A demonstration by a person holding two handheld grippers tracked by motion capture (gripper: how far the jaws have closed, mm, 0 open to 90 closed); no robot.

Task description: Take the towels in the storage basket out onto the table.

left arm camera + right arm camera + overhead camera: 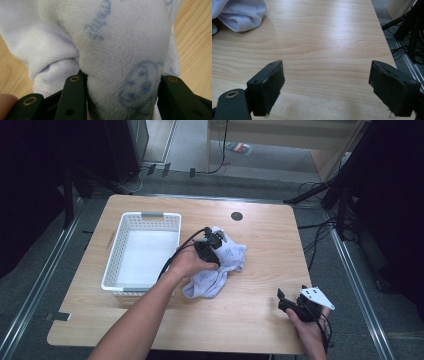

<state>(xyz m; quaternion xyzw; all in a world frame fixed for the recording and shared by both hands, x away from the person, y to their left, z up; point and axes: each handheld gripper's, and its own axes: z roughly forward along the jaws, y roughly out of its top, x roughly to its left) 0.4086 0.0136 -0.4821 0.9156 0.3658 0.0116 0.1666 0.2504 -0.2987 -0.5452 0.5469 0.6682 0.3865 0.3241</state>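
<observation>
1. Right of the white basket [141,251], high view: a pale lilac cloth [220,266] lies crumpled on the wooden table [260,315], just beside the basket's right wall. Left gripper [210,247] sits on the cloth's near-basket edge, hand wrapped round it. Right gripper [289,304] rests well apart from the basket, near the table's front right corner, away from the cloth.
2. Left gripper view: a thick fold of the cloth [120,50], printed with faint blue faces and lettering, fills the gap between the jaws; they stand fairly wide, pressing it on both sides.
3. Right gripper view: jaws spread wide with nothing between them, over bare table [324,45]; cloth [239,12] lies far off.
</observation>
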